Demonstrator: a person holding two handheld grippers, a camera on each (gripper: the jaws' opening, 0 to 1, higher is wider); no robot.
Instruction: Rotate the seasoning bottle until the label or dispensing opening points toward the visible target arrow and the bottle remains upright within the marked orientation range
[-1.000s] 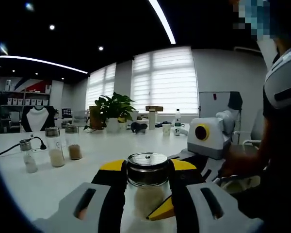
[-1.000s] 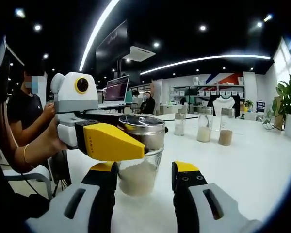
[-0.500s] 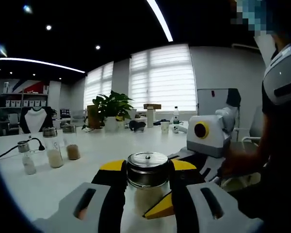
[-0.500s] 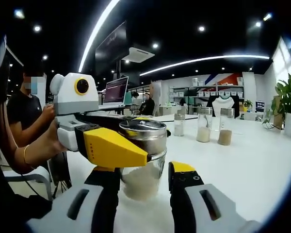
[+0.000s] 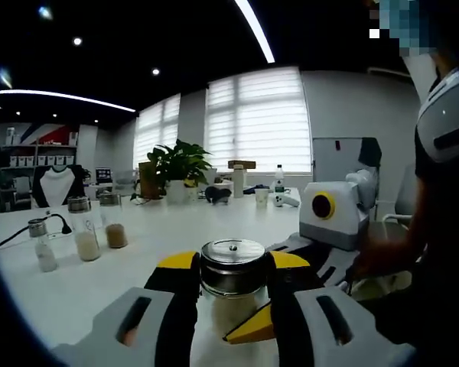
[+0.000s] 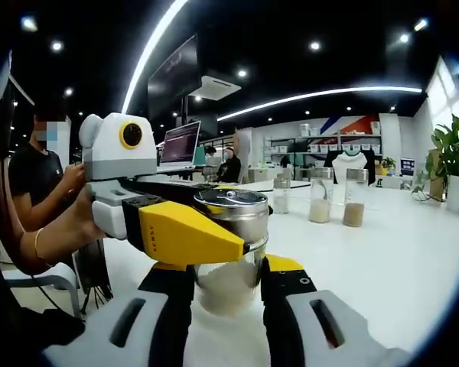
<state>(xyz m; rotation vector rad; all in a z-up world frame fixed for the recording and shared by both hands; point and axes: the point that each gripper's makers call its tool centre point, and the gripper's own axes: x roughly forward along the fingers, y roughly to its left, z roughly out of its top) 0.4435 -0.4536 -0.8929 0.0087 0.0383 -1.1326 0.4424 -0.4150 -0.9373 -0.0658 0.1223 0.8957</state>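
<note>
Since a second ago my right tool (image 6: 228, 281) has narrowed its yellow-tipped jaws from a loose gap until they press the lower glass of the seasoning bottle (image 6: 231, 243), while my left tool (image 5: 231, 284) stays clamped just under the metal cap. The bottle stands upright on the glossy white surface (image 6: 398, 260), a clear round jar half full of pale granules under a shiny steel lid. I judge the turn barely begun: I can make out no label, opening or target arrow, so alignment is unconfirmed.
</note>
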